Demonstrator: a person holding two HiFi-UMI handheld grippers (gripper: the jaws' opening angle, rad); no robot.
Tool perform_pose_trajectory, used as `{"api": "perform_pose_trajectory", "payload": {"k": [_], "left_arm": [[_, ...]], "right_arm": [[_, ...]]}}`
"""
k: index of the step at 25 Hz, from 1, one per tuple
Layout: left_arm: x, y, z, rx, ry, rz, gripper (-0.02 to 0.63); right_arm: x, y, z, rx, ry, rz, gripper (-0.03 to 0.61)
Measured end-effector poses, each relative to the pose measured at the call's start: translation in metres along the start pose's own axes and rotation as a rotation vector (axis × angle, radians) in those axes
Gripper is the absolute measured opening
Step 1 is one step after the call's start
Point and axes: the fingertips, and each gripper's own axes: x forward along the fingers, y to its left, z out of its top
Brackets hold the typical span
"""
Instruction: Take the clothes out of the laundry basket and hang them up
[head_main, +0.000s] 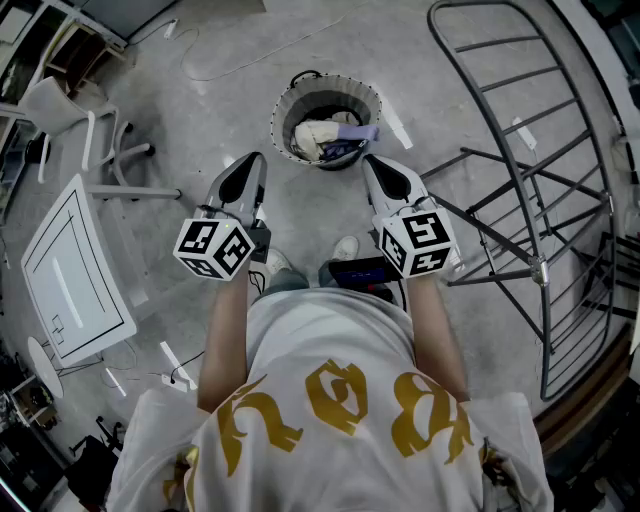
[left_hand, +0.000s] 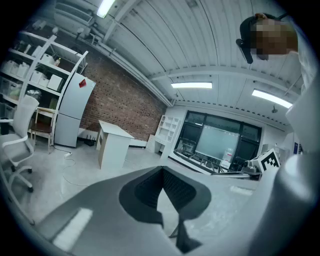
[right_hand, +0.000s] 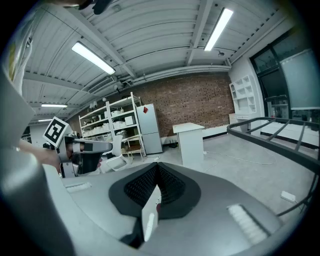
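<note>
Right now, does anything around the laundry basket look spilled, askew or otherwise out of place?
Nothing much stands out. The laundry basket stands upright on the floor with the clothes inside it. Only a purple garment lies up against its right rim. The drying rack beside it shows no clothes on it.

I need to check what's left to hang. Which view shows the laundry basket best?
The head view: it looks down into the laundry basket on the floor, so its open top and the clothes inside are visible. Neither gripper view shows the basket; both look out across the room.
</note>
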Motion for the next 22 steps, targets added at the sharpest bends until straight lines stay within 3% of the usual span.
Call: {"api": "perform_pose_trajectory", "payload": {"k": [6,7,8,9,16,22], "left_arm": [[0.009,-0.01,-0.011,-0.013,0.031,-0.018,0.002],[0.012,-0.012,-0.013,-0.017,0.041,-0.027,0.007],[0.015,-0.015,-0.014,-0.033,0.046,-0.04,0.096],[0.018,-0.017,-0.016,-0.053,0.049,-0.05,0.159],[0.032,-0.028,-0.028,-0.003,0.113,-0.039,0.181],[0.04,-0.015,-0.037,-0.01,0.149,-0.009,0.181]], "right_arm": [[-0.008,-0.023,-0.002,0.047,-0.012,-0.035,0.026],[-0.009,-0.026,-0.003,0.054,-0.011,-0.03,0.079],[-0.009,-0.029,-0.004,0.06,-0.006,-0.021,0.192],[-0.01,-0.032,-0.006,0.064,-0.001,-0.019,0.228],[-0.015,-0.049,-0.014,0.043,0.028,-0.038,0.218],[-0.003,-0.055,-0.019,0.017,0.064,-0.035,0.219]]}}
